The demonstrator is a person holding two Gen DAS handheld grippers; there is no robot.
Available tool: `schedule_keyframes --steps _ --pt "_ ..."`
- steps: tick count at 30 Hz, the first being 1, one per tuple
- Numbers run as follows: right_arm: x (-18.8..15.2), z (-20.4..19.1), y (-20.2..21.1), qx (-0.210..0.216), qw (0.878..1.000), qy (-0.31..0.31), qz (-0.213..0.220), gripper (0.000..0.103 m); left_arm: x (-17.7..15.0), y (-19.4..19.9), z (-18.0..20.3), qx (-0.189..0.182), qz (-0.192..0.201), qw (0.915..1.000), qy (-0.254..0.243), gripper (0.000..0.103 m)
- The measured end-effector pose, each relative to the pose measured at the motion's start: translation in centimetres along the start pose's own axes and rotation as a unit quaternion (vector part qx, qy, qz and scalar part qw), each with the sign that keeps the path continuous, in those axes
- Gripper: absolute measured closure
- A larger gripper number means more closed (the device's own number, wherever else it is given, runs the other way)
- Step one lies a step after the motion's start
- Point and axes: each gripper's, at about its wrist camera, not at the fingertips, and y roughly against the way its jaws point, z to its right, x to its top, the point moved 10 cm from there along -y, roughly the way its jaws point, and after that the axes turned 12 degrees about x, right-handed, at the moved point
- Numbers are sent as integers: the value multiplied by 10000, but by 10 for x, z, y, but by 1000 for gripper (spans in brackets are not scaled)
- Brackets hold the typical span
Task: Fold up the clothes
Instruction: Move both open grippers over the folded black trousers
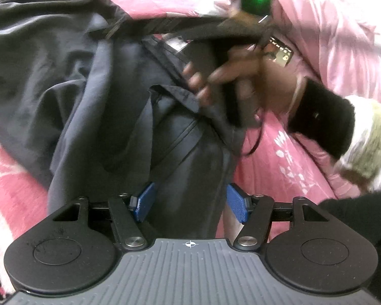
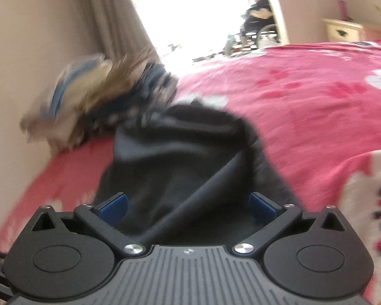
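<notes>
A dark navy garment (image 1: 119,96) lies crumpled on a pink floral bedspread (image 1: 287,167). My left gripper (image 1: 190,200) is open, its blue pads (image 1: 144,200) standing on either side of a bunch of the dark cloth. In the left wrist view a bare hand (image 1: 231,76), blurred, holds the other gripper's handle against the garment's upper edge. My right gripper (image 2: 188,208) is open wide, with the dark garment (image 2: 180,157) lying between and beyond its blue pads (image 2: 114,206). The right view is blurred.
A blurred pile of brown, blue and white cloth (image 2: 94,96) lies beyond the garment by the wall and curtain (image 2: 106,17). A cream bedside cabinet (image 2: 343,29) stands at the far right. A pale fluffy item (image 1: 368,139) lies at the bed's right.
</notes>
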Motion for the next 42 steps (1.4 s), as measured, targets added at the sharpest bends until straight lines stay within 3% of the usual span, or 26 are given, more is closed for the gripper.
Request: schedule_keyframes --steps 3,6,9,14,20,25,30,33,38,42 --pt "29 -11 42 -561 9956 648 388 0 -8 11 -6 32 73 9999 -89 41" --pt "43 -27 77 -749 9898 1021 649 0 -14 20 -8 77 160 9996 -238 41" --pt "28 -20 89 -855 9951 459 195 0 -18 27 -10 199 311 9985 -402 41" --pt "-15 -1 108 -1290 9908 -227 -335 0 -18 34 -10 508 546 9954 -597 41" --pt "-63 14 109 -1346 9804 -1153 -856 9 -19 39 -6 788 723 9907 -844 40" --pt "-71 28 86 -1333 9731 -1570 -1030 19 -19 42 -2 939 816 9867 -1047 41" --pt "-78 37 56 -1468 9693 -1312 -1474 29 -24 42 -1 1304 878 9777 -1390 40" --pt "-83 32 55 -1262 9688 -1290 -1696 39 -26 43 -5 1466 895 9738 -1489 41" --pt "-85 28 65 -1080 9661 -1515 -1792 45 -28 43 -11 1648 914 9689 -1604 40" --pt "-86 37 66 -1000 9544 -2302 -1613 45 -26 30 -10 1799 983 9619 -1808 41"
